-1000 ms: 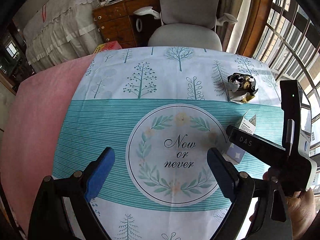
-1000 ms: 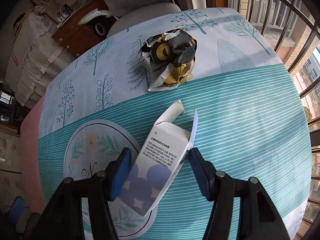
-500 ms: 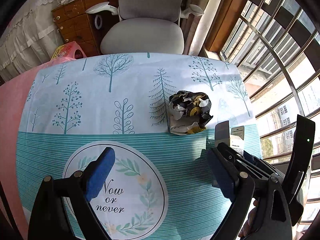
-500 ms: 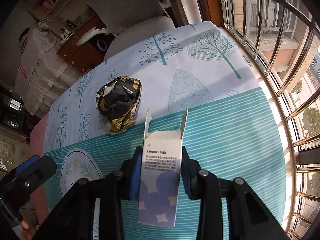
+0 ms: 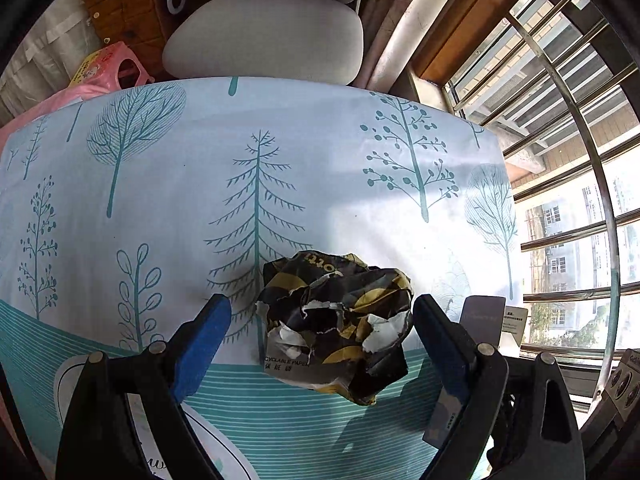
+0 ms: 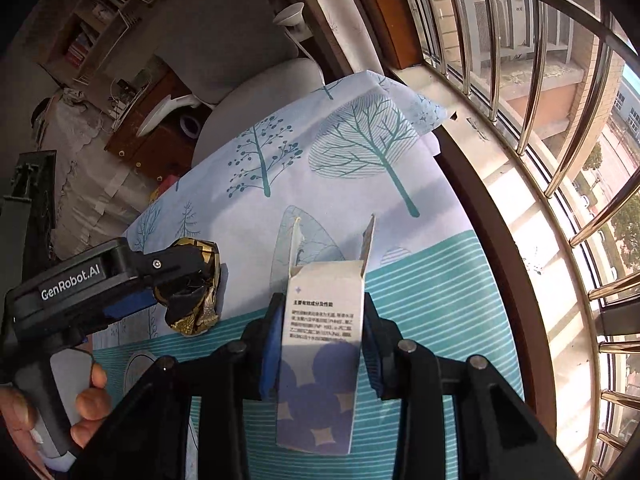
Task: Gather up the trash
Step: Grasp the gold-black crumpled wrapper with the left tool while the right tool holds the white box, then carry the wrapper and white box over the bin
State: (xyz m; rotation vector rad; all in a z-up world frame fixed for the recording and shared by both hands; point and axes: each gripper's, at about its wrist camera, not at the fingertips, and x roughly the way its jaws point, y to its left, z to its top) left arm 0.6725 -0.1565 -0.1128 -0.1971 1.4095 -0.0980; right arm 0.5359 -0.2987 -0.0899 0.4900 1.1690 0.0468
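The small carton point(image 5: 482, 322) is mostly hidden behind the left gripper's point(image 5: 322, 330) right finger; its print is unreadable.

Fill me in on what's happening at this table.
A person is clearing trash off the tablecloth with a hand-held tool in each hand. The right tool is shut on a small open carton, held clear of the cloth. The left tool is set around a crumpled paper wad that lies on the cloth; its jaws have just been closing a little, but the pads do not press on the wad yet, so it is not picked up.
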